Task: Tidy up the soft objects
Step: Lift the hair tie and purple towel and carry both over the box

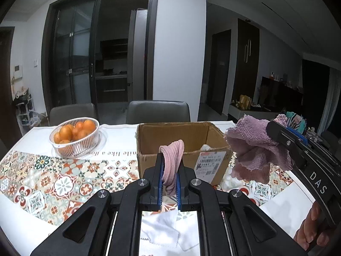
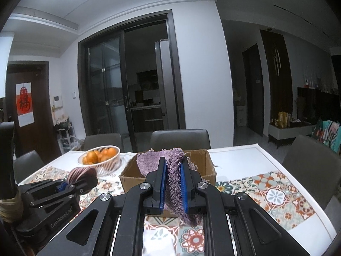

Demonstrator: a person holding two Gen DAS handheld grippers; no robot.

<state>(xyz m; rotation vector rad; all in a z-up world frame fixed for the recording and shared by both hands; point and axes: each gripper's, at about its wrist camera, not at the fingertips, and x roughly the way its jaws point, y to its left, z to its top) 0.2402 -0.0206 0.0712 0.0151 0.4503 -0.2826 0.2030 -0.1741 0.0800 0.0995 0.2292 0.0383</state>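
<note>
My left gripper (image 1: 170, 160) is shut on a pink ribbed sock (image 1: 172, 162) and holds it above the table, just in front of an open cardboard box (image 1: 183, 149). My right gripper (image 2: 173, 166) is shut on a purple fuzzy cloth (image 2: 174, 183) and holds it up near the box (image 2: 204, 166). The cloth (image 1: 253, 149) also shows at the right of the left wrist view, beside the box. The left gripper with the sock (image 2: 82, 173) shows at the left of the right wrist view. Something white (image 1: 205, 147) lies inside the box.
A white basket of oranges (image 1: 74, 134) stands on the patterned tablecloth (image 1: 64, 177) left of the box. A white cloth (image 1: 164, 230) lies on the table under my left gripper. Grey chairs (image 1: 157, 111) stand behind the table, one at the right (image 2: 309, 166).
</note>
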